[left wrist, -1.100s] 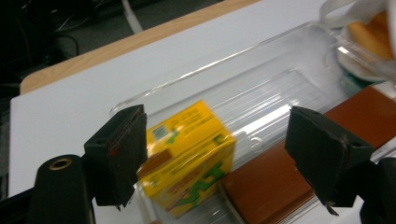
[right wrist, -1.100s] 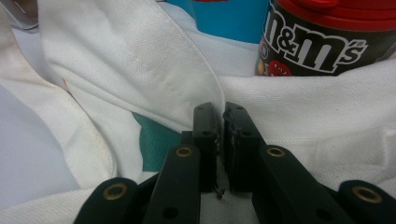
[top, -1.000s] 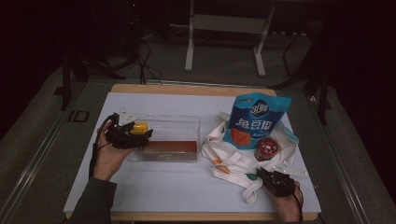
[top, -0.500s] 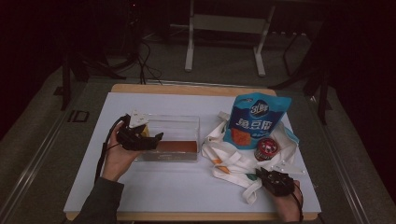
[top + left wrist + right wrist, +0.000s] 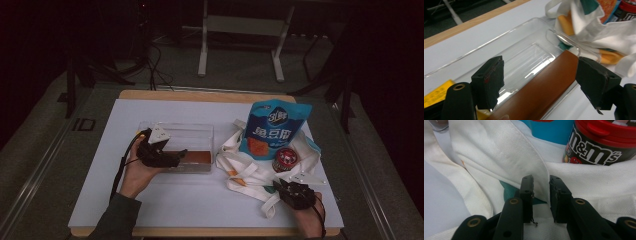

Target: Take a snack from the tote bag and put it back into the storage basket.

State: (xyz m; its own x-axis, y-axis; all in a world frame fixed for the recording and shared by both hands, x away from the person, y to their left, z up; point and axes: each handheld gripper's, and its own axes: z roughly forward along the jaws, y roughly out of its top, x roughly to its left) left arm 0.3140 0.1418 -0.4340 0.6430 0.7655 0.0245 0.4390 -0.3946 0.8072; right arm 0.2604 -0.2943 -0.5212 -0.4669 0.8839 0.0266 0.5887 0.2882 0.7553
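Left gripper (image 5: pixel 172 156) reaching over a clear, rectangular plastic container (image 5: pixel 200 134) on the white-covered table (image 5: pixel 150 200). The gripper's jaws stand wide apart and grasp nothing. In the left gripper view they (image 5: pixel 539 82) straddle a flat reddish-brown bar (image 5: pixel 541 87) that lies along the container's near wall. The bar's long axis runs with the long side of the container (image 5: pixel 524 50) and points away between the jaws, so the jaws face its two long edges rather than its ends. Of the two hands the left is much the nearer to the bar (image 5: pixel 197 157); a closing grasp would likely take it across its width.

Right gripper (image 5: pixel 282 187) at the near right of the table, resting on a white canvas tote bag (image 5: pixel 250 172) with orange and green print. Its jaws have just been opening and now stand a little apart; a raised fold of the bag's cloth (image 5: pixel 541 185) lies between them, but the pads do not appear to press on it, so the gripper (image 5: pixel 541 181) reads as released. Just beyond it on the bag stand a dark round sweets tub with a red lid (image 5: pixel 599 142) and a blue snack pouch (image 5: pixel 272 127), upright behind the tub (image 5: pixel 286 159). The bag lies just beside the container's right end.
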